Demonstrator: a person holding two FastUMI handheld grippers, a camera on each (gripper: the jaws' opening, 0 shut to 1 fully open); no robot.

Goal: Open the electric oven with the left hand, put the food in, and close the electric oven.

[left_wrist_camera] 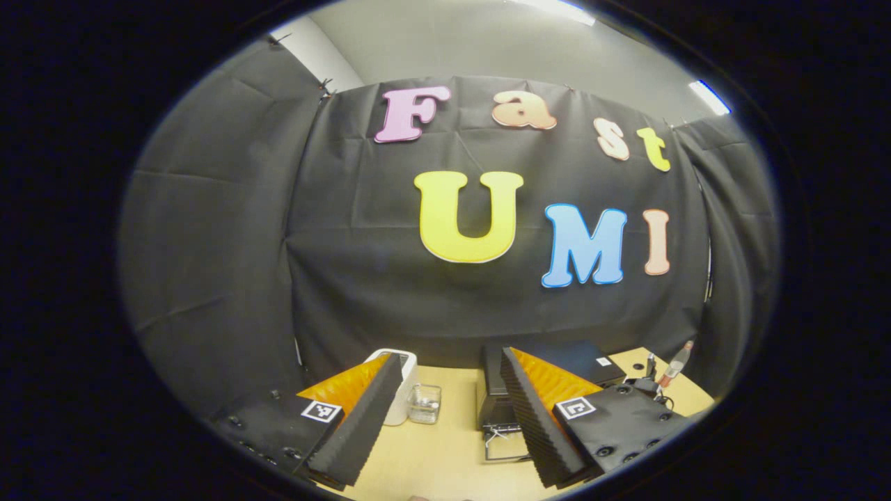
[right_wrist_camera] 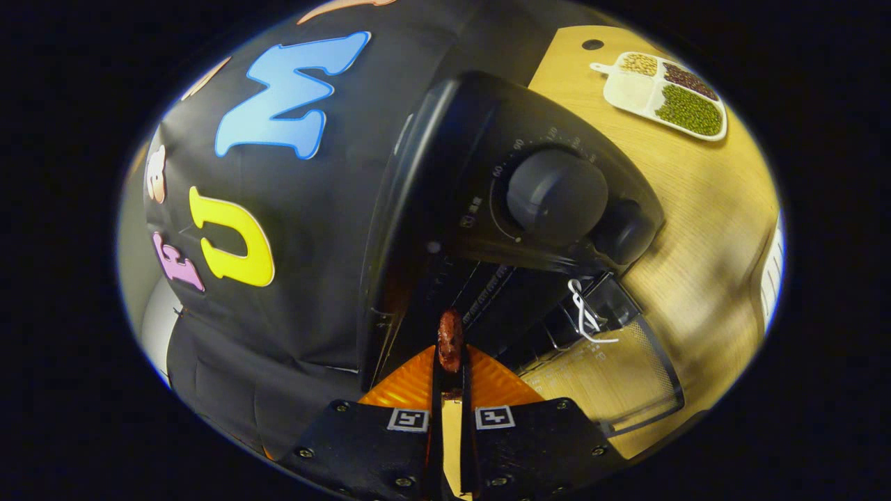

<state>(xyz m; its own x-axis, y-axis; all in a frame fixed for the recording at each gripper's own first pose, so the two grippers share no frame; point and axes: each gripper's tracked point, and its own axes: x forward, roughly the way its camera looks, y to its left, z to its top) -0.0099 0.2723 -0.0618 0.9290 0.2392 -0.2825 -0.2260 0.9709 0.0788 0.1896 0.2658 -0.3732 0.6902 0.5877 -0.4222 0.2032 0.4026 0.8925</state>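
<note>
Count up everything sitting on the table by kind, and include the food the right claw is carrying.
Electric oven, door open: 1
White container: 1
Clear glass jar: 1
Divided tray of beans: 1
Food piece, pinched in the right claw: 1
Total: 5

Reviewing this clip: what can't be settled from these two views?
- Oven interior, right gripper view: dark, so whether any rack or tray is inside is unclear.
- Food type: small, pinched in the right claw.
- Oven door, left gripper view: partly hidden by the left claw finger.
- Glass jar contents: too small.
</note>
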